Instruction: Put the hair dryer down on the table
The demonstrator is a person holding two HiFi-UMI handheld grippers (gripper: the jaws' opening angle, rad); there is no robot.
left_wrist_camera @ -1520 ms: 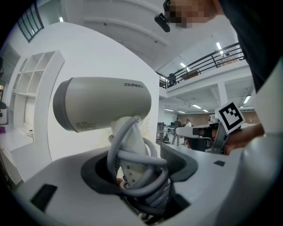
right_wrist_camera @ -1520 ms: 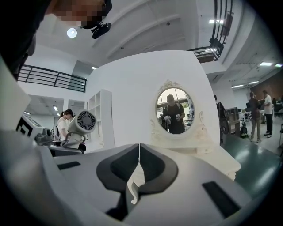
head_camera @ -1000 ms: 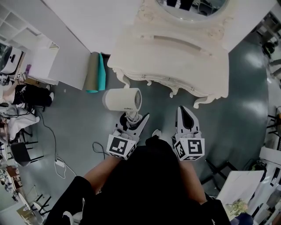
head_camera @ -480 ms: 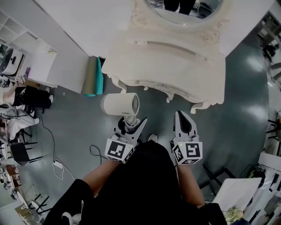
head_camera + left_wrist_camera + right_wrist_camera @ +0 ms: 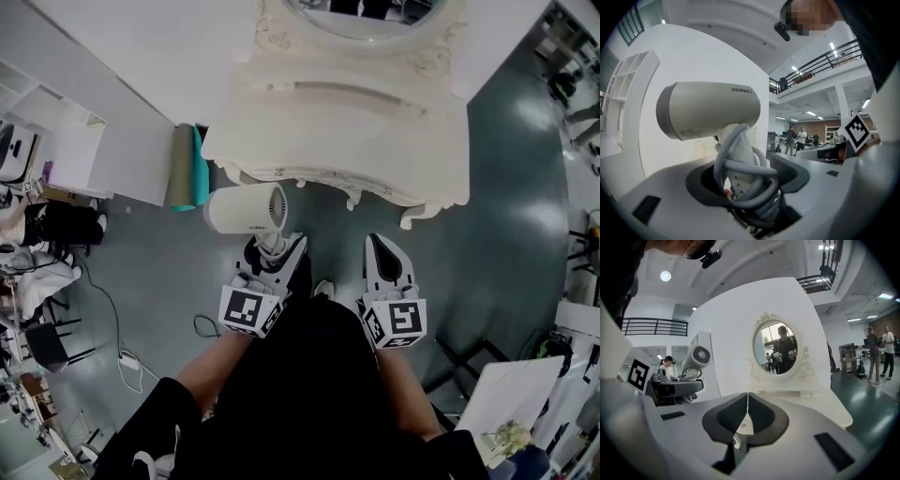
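left claw pinched the cream plastic hair dryer by its handle, barrel crosswise. the white ornate bench lay just ahead.

mirror cropped at top, hair dryer label unreadable

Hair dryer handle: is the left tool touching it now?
Touching. In the left gripper view, the jaws of the left tool press from both sides on the cord-wound handle of the hair dryer.

A grey roll and a teal roll sit side by side on the floor; a cable loops nearby.
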